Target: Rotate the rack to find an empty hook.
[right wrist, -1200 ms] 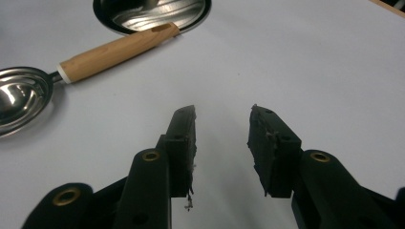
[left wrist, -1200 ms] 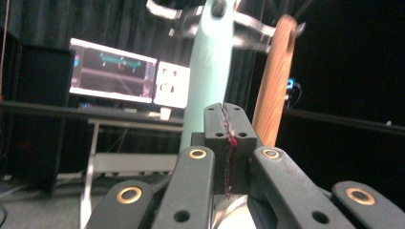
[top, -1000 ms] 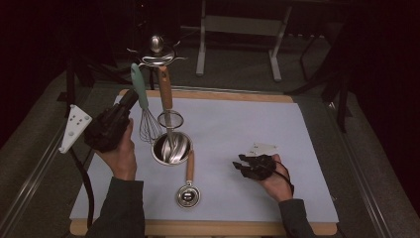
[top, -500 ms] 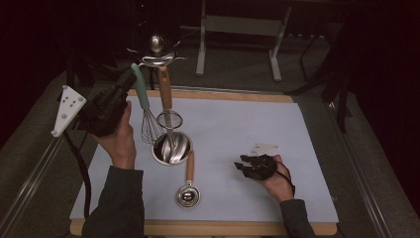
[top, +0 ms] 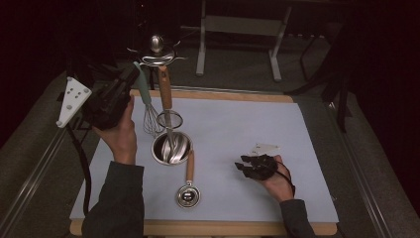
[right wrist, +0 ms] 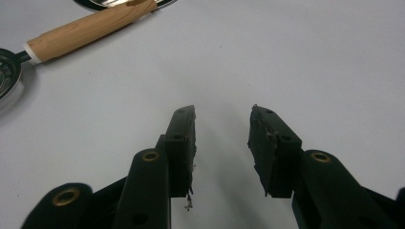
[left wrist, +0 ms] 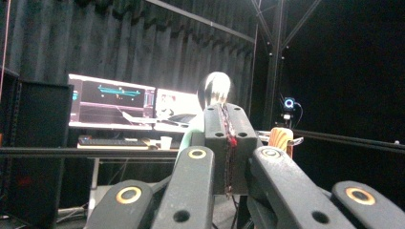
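Step, as I read it: going for the whisk (top: 143, 91), which stands tilted just behind and left of the bowl (top: 157, 148), wires down by the rim, green handle up toward the rack (top: 157, 49). Left hand-held gripper (top: 132, 74) sits raised at the handle's top end, jaws clenched w/ nothing seen between them; in the left gripper view the handle (left wrist: 188, 138) lies beside the jaws, not inside. Touching or just apart, can't tell. Next move prob. needs the jaws opened, then set around the handle.

Right hand-held gripper (top: 242, 166) rests on the worktop (top: 237, 124) right of the bowl, released, empty.

In the way: wood-handled strainer (top: 165, 89) close beside the whisk, over the bowl. Small scoop (top: 188, 194) lies in front of the bowl
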### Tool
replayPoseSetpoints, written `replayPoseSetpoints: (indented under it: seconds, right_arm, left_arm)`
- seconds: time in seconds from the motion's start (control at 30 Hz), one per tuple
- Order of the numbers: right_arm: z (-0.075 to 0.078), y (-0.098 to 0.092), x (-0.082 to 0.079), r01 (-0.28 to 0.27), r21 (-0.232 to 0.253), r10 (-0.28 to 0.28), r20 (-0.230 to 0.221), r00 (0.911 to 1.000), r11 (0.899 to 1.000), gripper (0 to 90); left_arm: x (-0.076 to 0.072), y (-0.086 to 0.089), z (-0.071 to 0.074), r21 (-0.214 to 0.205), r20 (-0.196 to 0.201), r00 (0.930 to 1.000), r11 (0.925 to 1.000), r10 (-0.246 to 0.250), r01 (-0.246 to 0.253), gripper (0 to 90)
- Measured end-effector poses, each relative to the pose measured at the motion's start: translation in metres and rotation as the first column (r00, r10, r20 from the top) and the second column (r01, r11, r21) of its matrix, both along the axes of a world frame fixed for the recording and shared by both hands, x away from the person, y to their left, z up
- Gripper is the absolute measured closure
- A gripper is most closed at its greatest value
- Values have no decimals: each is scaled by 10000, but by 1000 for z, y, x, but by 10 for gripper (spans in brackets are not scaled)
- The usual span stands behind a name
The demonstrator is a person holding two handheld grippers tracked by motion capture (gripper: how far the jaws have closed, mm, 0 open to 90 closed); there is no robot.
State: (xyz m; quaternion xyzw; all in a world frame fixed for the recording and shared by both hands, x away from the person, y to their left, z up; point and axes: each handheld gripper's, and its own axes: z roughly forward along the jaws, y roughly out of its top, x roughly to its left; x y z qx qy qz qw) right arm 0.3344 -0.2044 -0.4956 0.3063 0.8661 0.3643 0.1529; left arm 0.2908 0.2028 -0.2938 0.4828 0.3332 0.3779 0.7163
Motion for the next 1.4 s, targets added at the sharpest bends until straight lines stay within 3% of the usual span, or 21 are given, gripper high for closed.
replayPoseSetpoints:
  seconds: [0.87, 1.0, 1.13, 1.4]
  right_arm:
    - [-3, -1, 2, 34, -20, -34, -170, 9998, 10000, 610]
    - [-3, -2, 2, 31, -10, -31, -162, 9999, 10000, 610]
    - [-4, -3, 3, 78, 12, -77, -170, 9998, 10000, 610]
    - [-5, -2, 3, 47, -48, -48, -174, 9998, 10000, 611]
  left_arm:
    - [14, 18, 4, 41, -434, 9972, 9982, 603, -601, 900]
    - [19, 19, 5, 163, -557, 9960, 9974, 704, -696, 900]
    - [23, 22, 5, -24, -719, 9950, 9976, 694, -698, 900]
    - [34, 24, 9, -19, -1076, 9901, 9959, 897, -904, 900]
